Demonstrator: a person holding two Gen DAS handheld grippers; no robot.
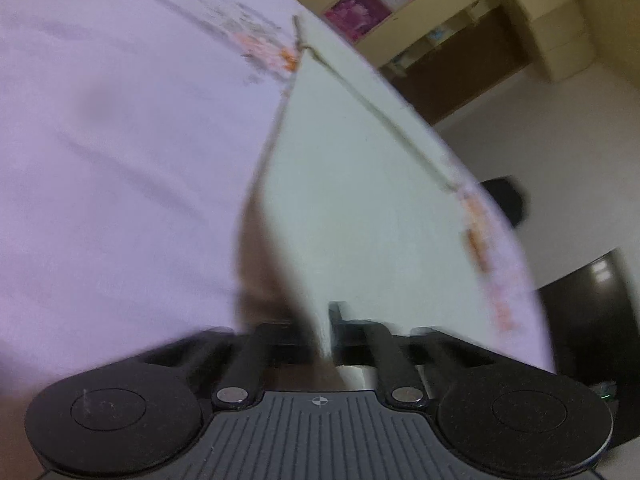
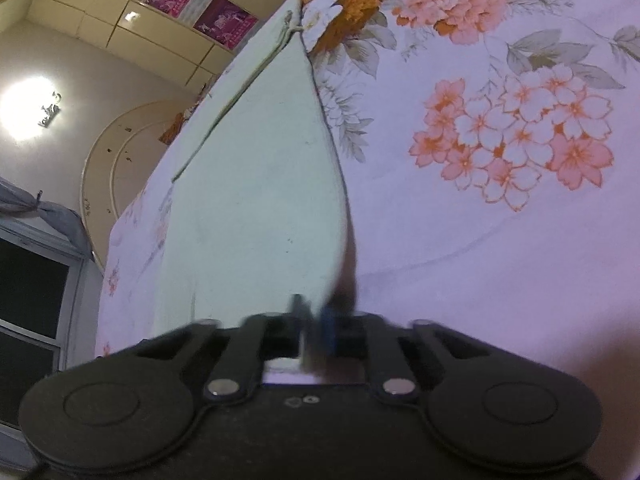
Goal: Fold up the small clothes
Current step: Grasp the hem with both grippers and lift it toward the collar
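Left gripper fingers clamp the pale green garment edge; right gripper fingers pinch its other edge above the floral bedsheet.

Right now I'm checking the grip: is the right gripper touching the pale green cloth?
Touching. The right wrist view shows the right gripper with its fingers closed on the edge of the pale green cloth, above the floral bedsheet.

The small garment is a pale mint-green piece of cloth, plain, with a thin darker seam or hem along one edge and a small knot or tie at its far corner, toward 12 o'clock. It is lifted off the flowered sheet, stretched taut into a narrow tapering panel, its near edges running down to 6 o'clock in both views.
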